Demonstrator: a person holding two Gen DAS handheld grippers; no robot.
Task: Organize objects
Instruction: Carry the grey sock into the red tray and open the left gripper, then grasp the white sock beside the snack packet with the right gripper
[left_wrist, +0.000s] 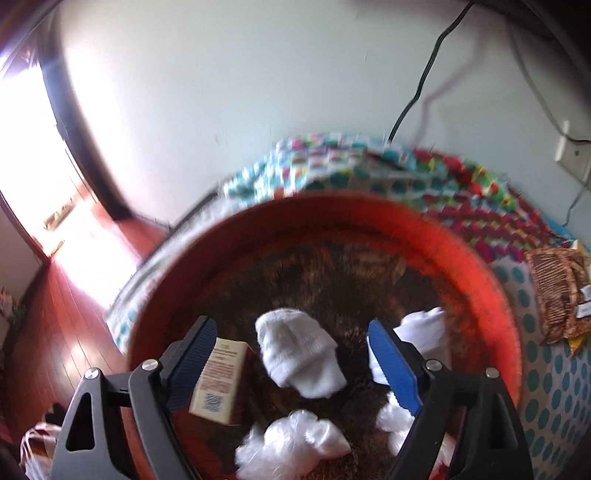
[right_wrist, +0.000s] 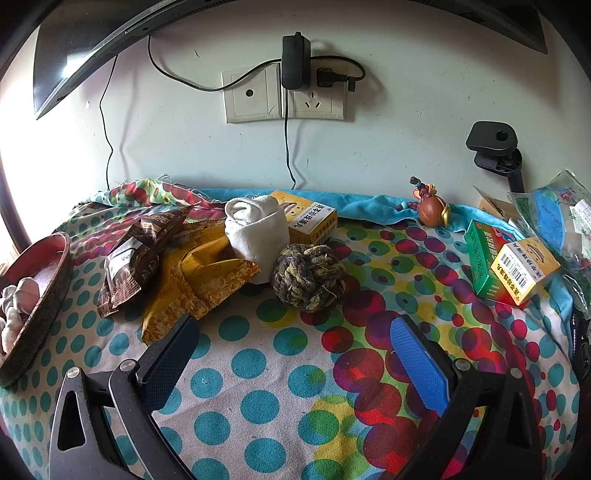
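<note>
My left gripper (left_wrist: 291, 332) is open above a round red-rimmed basket (left_wrist: 476, 266). Inside it lie a rolled white sock (left_wrist: 299, 350), a small cream box (left_wrist: 219, 380), a second white sock (left_wrist: 424, 332) and crumpled clear plastic (left_wrist: 295, 443). My right gripper (right_wrist: 295, 328) is open and empty over the spotted cloth (right_wrist: 258, 369). Ahead of it lie a knotted rope ball (right_wrist: 308, 277), a rolled white sock (right_wrist: 256, 230), yellow packets (right_wrist: 207, 280), brown snack packets (right_wrist: 133, 254) and a yellow box (right_wrist: 310, 221). The basket (right_wrist: 44, 302) sits at the left edge of the right wrist view.
A green box with a yellow box on it (right_wrist: 509, 266) and a small brown figurine (right_wrist: 430, 208) lie at the right. Plastic bags (right_wrist: 561, 218) sit at the far right. Wall sockets with a black adapter (right_wrist: 293, 62) and cables hang behind. A brown packet (left_wrist: 557, 291) lies right of the basket.
</note>
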